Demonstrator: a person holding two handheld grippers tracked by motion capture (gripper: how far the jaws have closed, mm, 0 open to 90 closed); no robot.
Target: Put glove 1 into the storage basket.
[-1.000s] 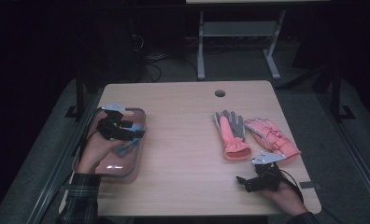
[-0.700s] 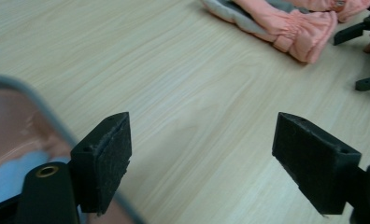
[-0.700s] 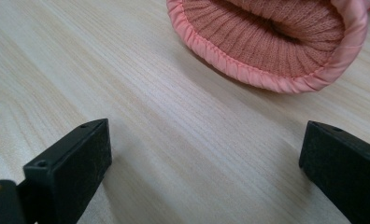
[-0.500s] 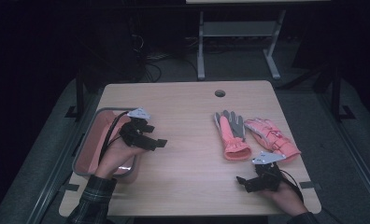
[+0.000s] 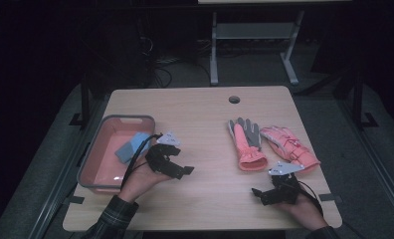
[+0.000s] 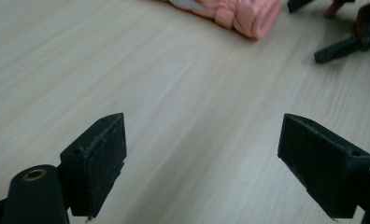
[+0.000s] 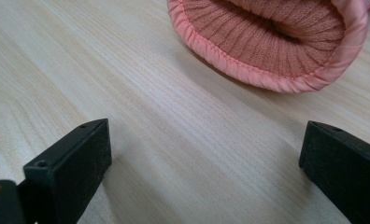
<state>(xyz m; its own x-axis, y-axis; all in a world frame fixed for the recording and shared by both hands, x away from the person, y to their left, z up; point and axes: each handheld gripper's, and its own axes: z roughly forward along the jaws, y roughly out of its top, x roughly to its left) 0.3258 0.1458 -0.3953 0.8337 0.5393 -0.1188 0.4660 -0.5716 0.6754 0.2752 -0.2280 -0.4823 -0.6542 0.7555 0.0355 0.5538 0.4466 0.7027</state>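
Fingers of the left gripper (image 5: 177, 164) and the right gripper (image 5: 264, 193) are spread wide, grasping nothing. The pink glove (image 5: 246, 144) lies at centre right of the high view, its cuff (image 7: 272, 42) filling the top of the right gripper view.

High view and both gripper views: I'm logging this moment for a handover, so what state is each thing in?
Left gripper: open, empty, over bare table beside the bin.
Right gripper: open, empty, pointing at a glove cuff.
Grey-palmed glove: lying flat, cuff toward the person.
Pink glove: lying flat beside it.
Pink bin: upright, holding a blue cloth.
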